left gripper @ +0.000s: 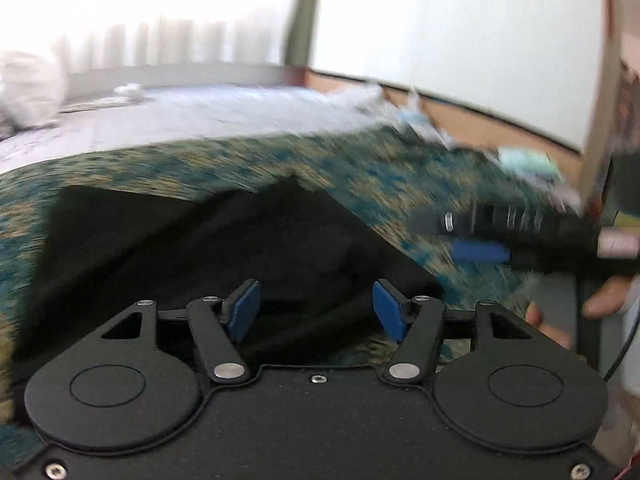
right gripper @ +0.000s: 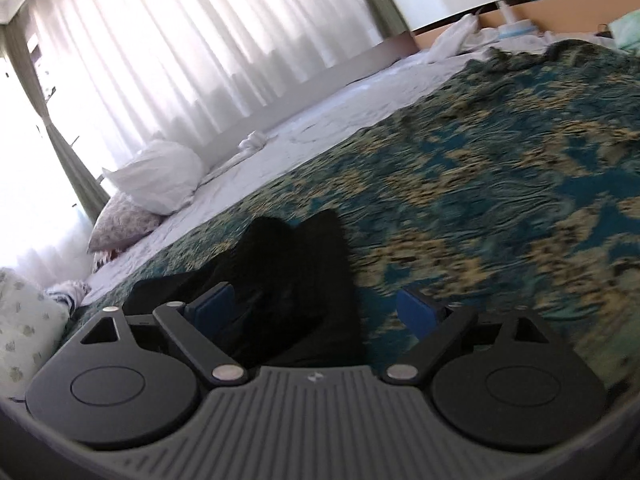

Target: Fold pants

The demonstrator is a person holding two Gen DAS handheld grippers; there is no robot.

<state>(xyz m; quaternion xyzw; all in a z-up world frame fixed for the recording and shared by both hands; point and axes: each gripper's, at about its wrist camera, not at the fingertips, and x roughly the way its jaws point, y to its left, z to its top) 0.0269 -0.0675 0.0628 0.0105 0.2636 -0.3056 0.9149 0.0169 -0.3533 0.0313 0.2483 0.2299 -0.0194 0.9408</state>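
pants (left gripper: 208, 248): black, on patterned bedspread (left gripper: 360, 168) | left gripper (left gripper: 316, 308): released, above pants | right gripper (right gripper: 316, 312): released, over pants | readable writing: none

- The left wrist view is smeared by motion: the patterned bedspread (left gripper: 168, 168) shows only as streaks, and the small clutter at the bed's far right (left gripper: 524, 164) is too blurred to name.
- The black pants (left gripper: 208, 248) read as one dark mass; folds and seams cannot be made out, and the left gripper's (left gripper: 316, 312) body hides their near edge.
- The right gripper (left gripper: 480, 252) is blurred and cut off by the frame's right edge.
- In the right wrist view, the gripper body covers the pants' near part.
- A hand (left gripper: 600, 300) is partly cropped there.
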